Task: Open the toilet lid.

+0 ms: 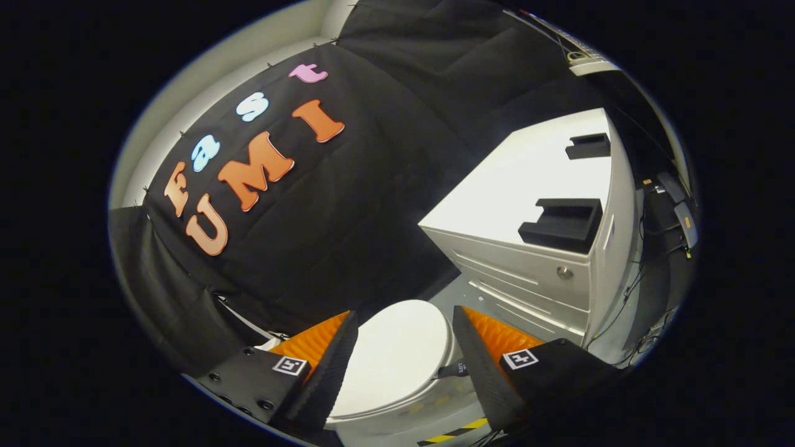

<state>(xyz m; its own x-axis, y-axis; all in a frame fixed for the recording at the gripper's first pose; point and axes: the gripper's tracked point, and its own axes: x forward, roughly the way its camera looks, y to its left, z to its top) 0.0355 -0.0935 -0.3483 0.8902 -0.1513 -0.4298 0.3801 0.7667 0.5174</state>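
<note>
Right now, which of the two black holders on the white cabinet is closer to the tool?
The bigger-looking holder, at the cabinet's front edge above the round knob. The other holder sits farther back. The open tool frames the closed toilet lid.

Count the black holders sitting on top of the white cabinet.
2. One black holder sits at the cabinet's near edge, above the drawer knob; the other sits farther back on top. The gripper hovers with jaws open, the toilet lid between them.
</note>
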